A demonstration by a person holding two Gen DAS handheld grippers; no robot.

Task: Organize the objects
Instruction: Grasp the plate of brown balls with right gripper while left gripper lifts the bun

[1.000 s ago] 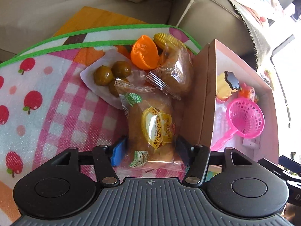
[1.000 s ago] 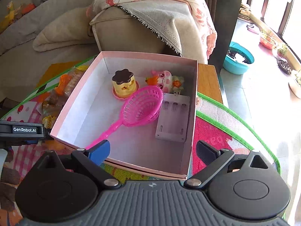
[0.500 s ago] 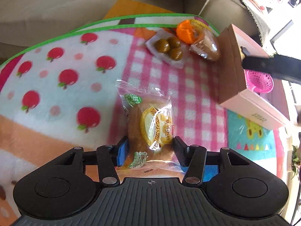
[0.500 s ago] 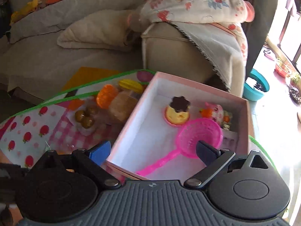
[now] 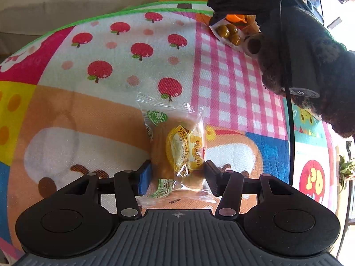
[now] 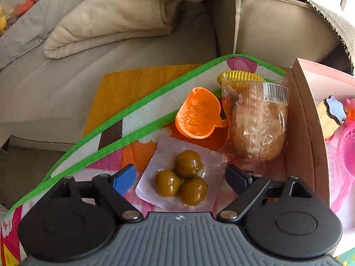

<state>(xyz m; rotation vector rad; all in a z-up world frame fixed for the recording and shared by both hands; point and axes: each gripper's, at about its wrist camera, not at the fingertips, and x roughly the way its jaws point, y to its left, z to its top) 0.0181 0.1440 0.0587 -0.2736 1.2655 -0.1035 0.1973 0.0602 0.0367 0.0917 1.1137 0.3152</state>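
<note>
My left gripper (image 5: pixel 176 175) is shut on a wrapped bread bun (image 5: pixel 177 153) with a yellow label, held above the colourful play mat (image 5: pixel 111 66). My right gripper (image 6: pixel 180 177) is open and hovers over a clear pack of three green-brown balls (image 6: pixel 180 175), its fingers on either side of the pack. Beyond it lie an orange toy cup (image 6: pixel 198 113), a second wrapped bun (image 6: pixel 257 124) and a yellow corn toy (image 6: pixel 239 76). The pink box (image 6: pixel 304 122) stands at the right. The ball pack also shows in the left wrist view (image 5: pixel 228 33).
A beige sofa (image 6: pixel 111 44) with a folded blanket lies behind the mat. Inside the box sit a pudding toy (image 6: pixel 330 115) and a pink strainer (image 6: pixel 348 155). The person's dark-sleeved right arm (image 5: pixel 310 55) crosses the left wrist view's upper right.
My left gripper has carried the bun back and away from the box. My right gripper has swung left from over the box and come down around the ball pack.
</note>
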